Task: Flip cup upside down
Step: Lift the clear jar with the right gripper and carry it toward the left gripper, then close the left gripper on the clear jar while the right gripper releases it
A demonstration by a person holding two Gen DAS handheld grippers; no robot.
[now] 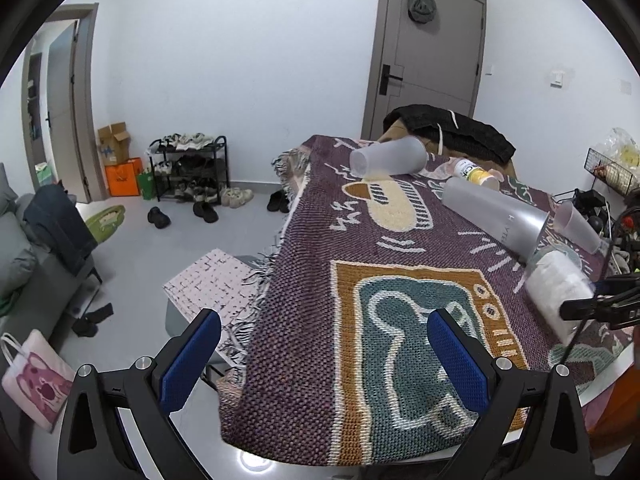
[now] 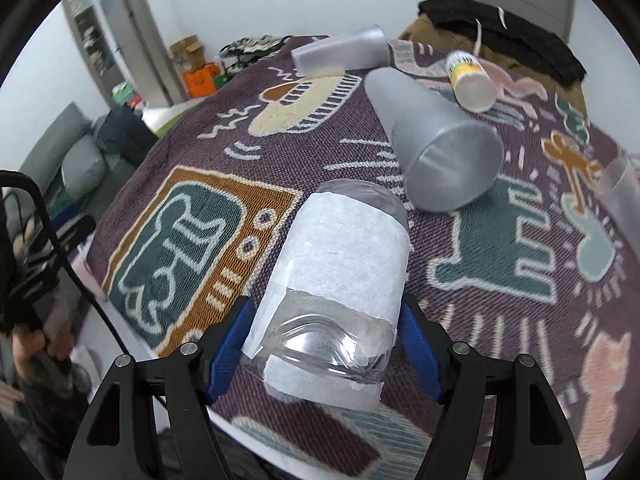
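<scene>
A clear plastic cup with a white paper label [image 2: 340,264] lies tilted between the blue pads of my right gripper [image 2: 324,344]. The pads press on both of its sides near the base, and its far end points away over the patterned blanket [image 2: 200,208]. In the left wrist view the same cup [image 1: 556,292] shows at the right edge with the right gripper's black tip beside it. My left gripper [image 1: 324,356] is open and empty, above the near edge of the blanket [image 1: 360,300].
Other cups lie on their sides on the blanket: a large frosted grey one [image 2: 436,148], a frosted one at the far edge [image 2: 340,52], a small one at the right [image 1: 580,228]. A yellow-labelled bottle [image 2: 470,76] and dark clothes [image 2: 504,20] lie at the back.
</scene>
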